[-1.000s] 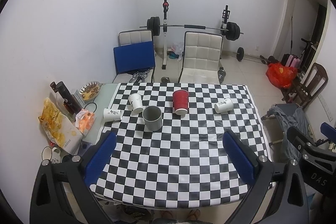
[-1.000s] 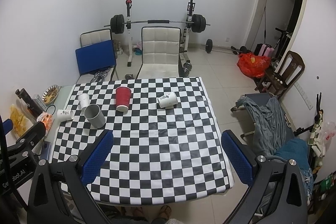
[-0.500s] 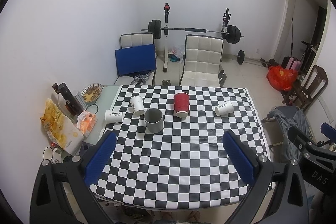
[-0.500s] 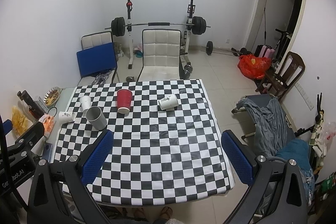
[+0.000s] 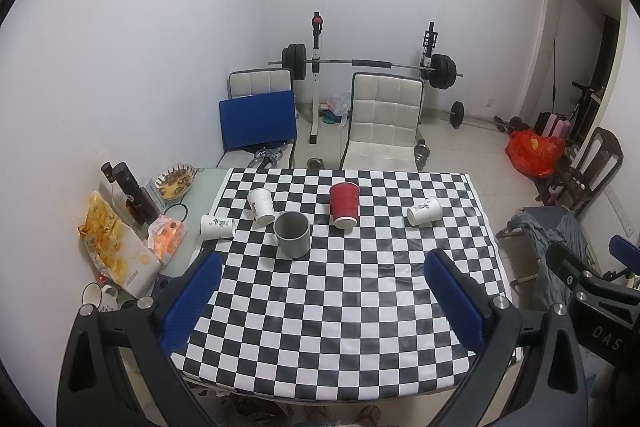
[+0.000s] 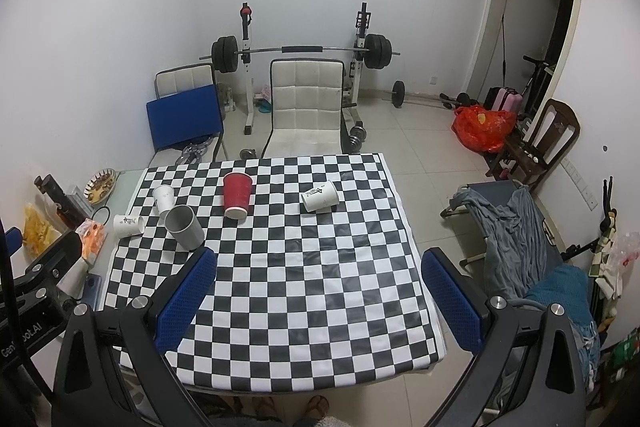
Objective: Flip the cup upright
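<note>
On the checkered table [image 5: 340, 307] [image 6: 300, 287] a white paper cup [image 5: 424, 211] [image 6: 320, 197] lies on its side at the far right. Another white cup [image 5: 216, 227] [image 6: 128, 225] lies on its side at the far left edge. A third white cup [image 5: 261, 203] [image 6: 164, 197], a grey cup [image 5: 292, 234] [image 6: 185, 227] and a red cup [image 5: 344, 205] [image 6: 237, 195] stand with their mouths up. My left gripper [image 5: 326, 303] and right gripper [image 6: 320, 301] are open and empty, high above the near half of the table.
Snack bags [image 5: 116, 251], dark bottles [image 5: 132, 195] and a bowl [image 5: 176, 179] crowd the table's left strip. White and blue chairs [image 5: 380, 123] and a barbell rack stand behind. A cot with clothes [image 6: 516, 239] is at the right.
Both grippers have drawn back and up a little, so the table and cups look slightly smaller and lower in view. No cup has moved.
</note>
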`<state>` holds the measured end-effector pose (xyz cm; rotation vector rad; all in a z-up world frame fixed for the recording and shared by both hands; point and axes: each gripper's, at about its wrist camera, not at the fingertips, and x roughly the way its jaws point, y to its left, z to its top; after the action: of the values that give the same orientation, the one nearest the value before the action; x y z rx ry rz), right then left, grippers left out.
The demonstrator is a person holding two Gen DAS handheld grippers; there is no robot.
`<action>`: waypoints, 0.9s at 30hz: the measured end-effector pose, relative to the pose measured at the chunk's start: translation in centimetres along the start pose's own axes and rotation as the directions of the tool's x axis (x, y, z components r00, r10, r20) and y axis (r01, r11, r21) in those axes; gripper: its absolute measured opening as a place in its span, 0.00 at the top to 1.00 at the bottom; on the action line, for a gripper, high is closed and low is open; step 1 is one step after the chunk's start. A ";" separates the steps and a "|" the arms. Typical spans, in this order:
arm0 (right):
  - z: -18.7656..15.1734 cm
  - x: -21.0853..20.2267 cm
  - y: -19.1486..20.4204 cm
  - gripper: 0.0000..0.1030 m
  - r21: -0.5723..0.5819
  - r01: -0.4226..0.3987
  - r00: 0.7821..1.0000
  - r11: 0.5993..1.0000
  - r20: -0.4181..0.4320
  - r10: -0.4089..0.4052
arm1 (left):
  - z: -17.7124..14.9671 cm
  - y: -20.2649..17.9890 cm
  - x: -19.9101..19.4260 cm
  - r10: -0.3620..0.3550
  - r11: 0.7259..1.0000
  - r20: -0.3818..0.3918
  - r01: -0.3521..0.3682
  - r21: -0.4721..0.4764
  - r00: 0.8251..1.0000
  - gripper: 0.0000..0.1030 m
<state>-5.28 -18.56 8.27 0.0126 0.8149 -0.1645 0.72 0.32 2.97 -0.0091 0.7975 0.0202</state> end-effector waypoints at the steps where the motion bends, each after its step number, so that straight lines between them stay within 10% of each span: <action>1: 0.3 -0.2 0.1 0.00 0.000 0.000 1.000 1.000 0.001 0.000 | 0.1 0.0 0.0 0.000 1.000 0.000 0.000 -0.001 1.000 0.00; 27: -0.7 5.3 0.9 0.00 0.078 0.043 0.993 0.996 -0.111 -0.034 | 0.3 -0.3 5.2 0.042 0.998 -0.033 -0.040 0.052 0.999 0.00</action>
<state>-2.09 -18.41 3.96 0.0826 0.9184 -0.2350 4.57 0.14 -0.59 0.0557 0.8325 0.0385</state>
